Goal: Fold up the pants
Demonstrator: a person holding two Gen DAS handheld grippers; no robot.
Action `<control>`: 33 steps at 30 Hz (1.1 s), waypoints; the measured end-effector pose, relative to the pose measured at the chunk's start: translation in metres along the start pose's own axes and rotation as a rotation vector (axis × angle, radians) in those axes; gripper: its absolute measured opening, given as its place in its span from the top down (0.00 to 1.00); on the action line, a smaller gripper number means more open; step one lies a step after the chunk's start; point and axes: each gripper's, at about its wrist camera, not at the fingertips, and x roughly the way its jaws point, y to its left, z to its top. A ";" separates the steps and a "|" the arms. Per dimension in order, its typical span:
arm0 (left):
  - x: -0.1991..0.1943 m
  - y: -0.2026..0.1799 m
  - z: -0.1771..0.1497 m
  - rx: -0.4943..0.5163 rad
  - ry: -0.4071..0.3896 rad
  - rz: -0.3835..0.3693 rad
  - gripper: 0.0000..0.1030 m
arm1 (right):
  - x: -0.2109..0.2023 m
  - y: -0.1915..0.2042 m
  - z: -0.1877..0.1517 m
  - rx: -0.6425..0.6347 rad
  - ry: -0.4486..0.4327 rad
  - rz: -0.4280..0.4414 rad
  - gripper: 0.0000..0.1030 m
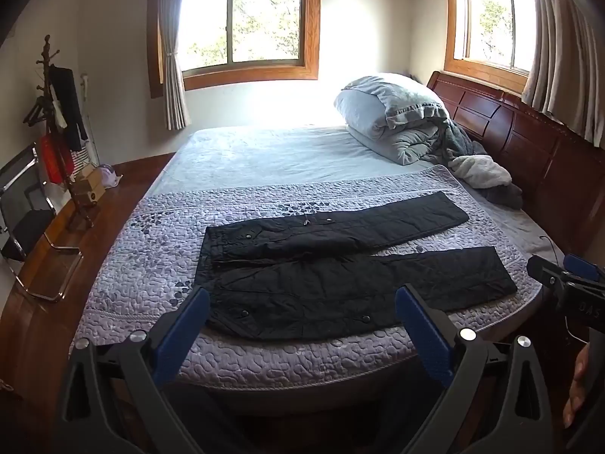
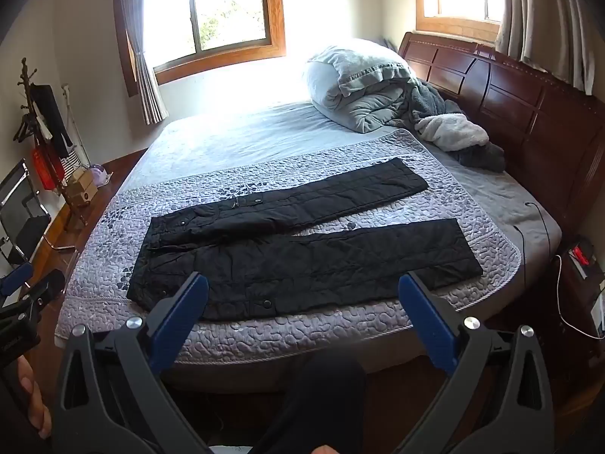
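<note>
Black quilted pants [image 1: 340, 265] [image 2: 302, 249] lie flat on the purple quilted bedspread [image 1: 151, 265] [image 2: 113, 302], waistband to the left and both legs spread out to the right. My left gripper [image 1: 302, 299] hovers above the bed's near edge, open, nothing between its blue pads [image 1: 189, 325]. My right gripper [image 2: 302, 287] likewise stands open over the near edge, empty, with the lower pant leg beyond its fingertips. Each gripper shows in the other's view: the right gripper [image 1: 567, 276] at the right margin, the left gripper [image 2: 30, 287] at the left margin.
A heap of grey bedding and pillows [image 1: 401, 121] [image 2: 370, 83] sits by the dark wooden headboard [image 1: 529, 143] [image 2: 510, 106]. A coat stand [image 1: 56, 113] and a chair [image 1: 22, 219] stand on the wooden floor to the left. A nightstand with cables [image 2: 578, 272] is at the right.
</note>
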 end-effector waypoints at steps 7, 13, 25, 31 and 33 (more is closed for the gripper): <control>-0.001 0.004 0.000 0.005 -0.008 0.009 0.04 | 0.000 0.000 0.000 -0.003 -0.001 -0.002 0.02; 0.001 0.006 -0.003 0.003 -0.008 0.005 0.04 | 0.002 0.005 -0.001 -0.003 -0.005 -0.003 0.02; 0.000 0.002 0.002 0.000 -0.002 0.012 0.04 | 0.000 0.001 0.001 -0.003 -0.004 -0.003 0.02; 0.001 0.002 0.003 -0.001 -0.004 0.015 0.04 | 0.001 0.002 0.000 -0.004 -0.006 -0.005 0.02; 0.001 0.002 0.002 -0.001 -0.005 0.016 0.04 | 0.002 0.002 -0.001 -0.003 -0.006 -0.006 0.02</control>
